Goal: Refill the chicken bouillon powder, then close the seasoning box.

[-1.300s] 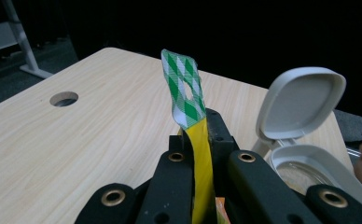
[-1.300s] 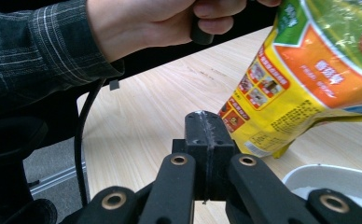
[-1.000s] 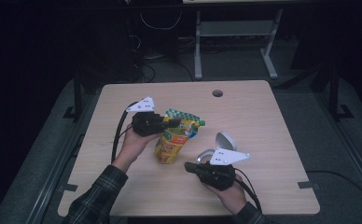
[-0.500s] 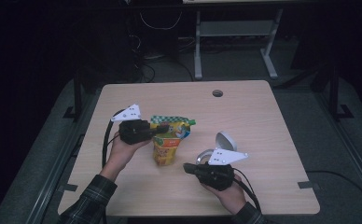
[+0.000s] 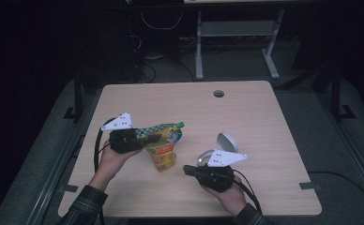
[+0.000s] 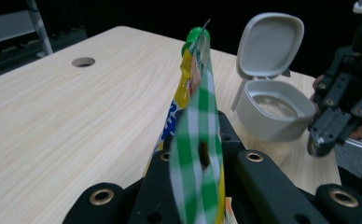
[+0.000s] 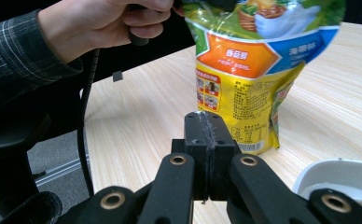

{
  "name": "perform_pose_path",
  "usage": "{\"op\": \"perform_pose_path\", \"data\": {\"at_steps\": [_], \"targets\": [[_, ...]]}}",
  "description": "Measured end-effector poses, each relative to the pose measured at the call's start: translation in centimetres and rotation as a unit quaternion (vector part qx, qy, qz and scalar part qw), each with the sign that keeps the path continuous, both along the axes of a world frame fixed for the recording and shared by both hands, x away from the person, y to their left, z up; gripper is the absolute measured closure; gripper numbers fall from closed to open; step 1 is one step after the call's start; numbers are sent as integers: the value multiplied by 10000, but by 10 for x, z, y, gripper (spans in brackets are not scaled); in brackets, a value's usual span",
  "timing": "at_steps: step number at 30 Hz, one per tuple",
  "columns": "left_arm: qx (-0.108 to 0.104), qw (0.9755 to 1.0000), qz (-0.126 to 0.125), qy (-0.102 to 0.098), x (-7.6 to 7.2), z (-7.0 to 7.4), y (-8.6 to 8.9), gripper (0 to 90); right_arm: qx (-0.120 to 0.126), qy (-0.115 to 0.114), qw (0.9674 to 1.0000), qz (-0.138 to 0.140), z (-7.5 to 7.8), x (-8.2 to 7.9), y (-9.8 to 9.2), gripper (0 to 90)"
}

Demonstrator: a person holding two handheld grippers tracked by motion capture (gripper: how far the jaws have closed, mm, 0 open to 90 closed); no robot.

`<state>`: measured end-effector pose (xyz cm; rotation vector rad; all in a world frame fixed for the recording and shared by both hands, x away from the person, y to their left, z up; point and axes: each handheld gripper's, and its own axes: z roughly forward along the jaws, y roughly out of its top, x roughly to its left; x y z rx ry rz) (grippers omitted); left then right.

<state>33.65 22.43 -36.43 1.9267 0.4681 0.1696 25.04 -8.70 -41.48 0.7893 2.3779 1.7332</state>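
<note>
The left gripper [image 5: 145,138] pinches the green-and-white checked top edge of a pouch [image 5: 163,147], its black jaws pressed onto the thin sealed strip; in the left gripper view the strip [image 6: 198,149] stands edge-on between the jaws, with a small hang-hole punched through it and a green cap [image 6: 197,35] at the far corner. The pouch is glossy plastic film, mostly yellow, with an orange label, blue band and small print on its face [image 7: 244,79]; it hangs from the grip with its bottom edge on or just above the bench [image 5: 264,122], near the middle of the left half. The right gripper [image 5: 189,170] holds nothing: in its own view the two ribbed black pads [image 7: 206,140] are pressed flat together, aimed at the pouch's lower part but apart from it. Just beside the right gripper sits a small grey tub [image 5: 208,157], smooth plastic with rounded corners, its hinged lid [image 5: 228,141] standing open. The bench top is pale wood grain with a round cable hole [image 5: 218,93] near its far edge.
</note>
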Motion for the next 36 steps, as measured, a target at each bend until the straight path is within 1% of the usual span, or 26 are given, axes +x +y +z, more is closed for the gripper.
{"op": "perform_pose_path", "data": {"at_steps": [5,7,9,11,14,15,17,18,21,23,25,29,33,36], "targets": [[117,9999,56,-1,-6,-6,7,798,-11,-2,10000,-2,0,0,0,893],[144,9999,85,28,-7,-8,8,779,-20,-3,10000,-5,0,1,0,893],[125,9998,119,36,-9,-10,10,751,-33,0,10000,-8,0,1,0,893],[204,9996,188,9,-10,-11,12,676,-49,-1,10000,-8,0,0,0,895],[258,9994,238,72,-13,-14,16,547,-44,2,10000,-14,1,1,-2,895],[288,9992,258,59,-15,-15,17,519,-61,-16,10000,-22,2,1,-3,895],[356,9989,294,98,-18,-18,20,439,-66,-46,10000,-37,3,1,-5,896],[398,9987,287,103,-19,-18,21,408,-62,-62,9999,-52,4,1,-6,896],[385,9985,351,172,-25,-21,26,339,-80,-130,9998,-104,7,0,-11,896],[442,9980,399,192,-28,-22,29,293,-120,-191,9996,-148,9,-1,-16,897],[475,9978,393,225,-32,-24,33,269,-138,-207,9996,-164,11,-1,-20,897],[559,9971,461,247,-41,-31,37,230,-174,-226,9993,-262,14,-1,-30,898],[647,9962,490,319,-48,-42,39,200,-276,-290,9987,-330,16,-1,-38,897],[724,9955,486,380,-52,-51,40,180,-289,-266,9985,-376,18,-1,-45,898]]}}
